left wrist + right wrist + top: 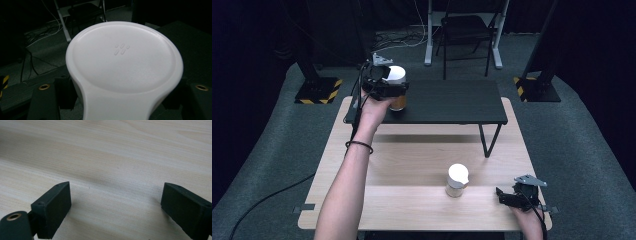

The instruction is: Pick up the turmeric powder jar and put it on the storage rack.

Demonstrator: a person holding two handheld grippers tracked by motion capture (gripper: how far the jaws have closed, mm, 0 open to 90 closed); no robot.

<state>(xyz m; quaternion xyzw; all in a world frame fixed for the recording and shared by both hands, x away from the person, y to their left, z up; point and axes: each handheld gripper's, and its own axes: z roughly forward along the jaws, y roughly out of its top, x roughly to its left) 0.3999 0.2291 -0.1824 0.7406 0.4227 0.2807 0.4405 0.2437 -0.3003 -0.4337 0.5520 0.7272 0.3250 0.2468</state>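
The left gripper (388,86) has its jaws clamped on a jar of amber contents (398,102) just below the white flip-top lid (122,65), over the left end of the black raised shelf (452,102). The jar looks rigid, smooth-walled and moderately heavy if full; a grip on the body under the lid's overhang guards against slipping. The right gripper (512,197) rests with jaws wide apart and empty at the near right corner of the wooden table (412,165), beside a second white-lidded jar (457,181).
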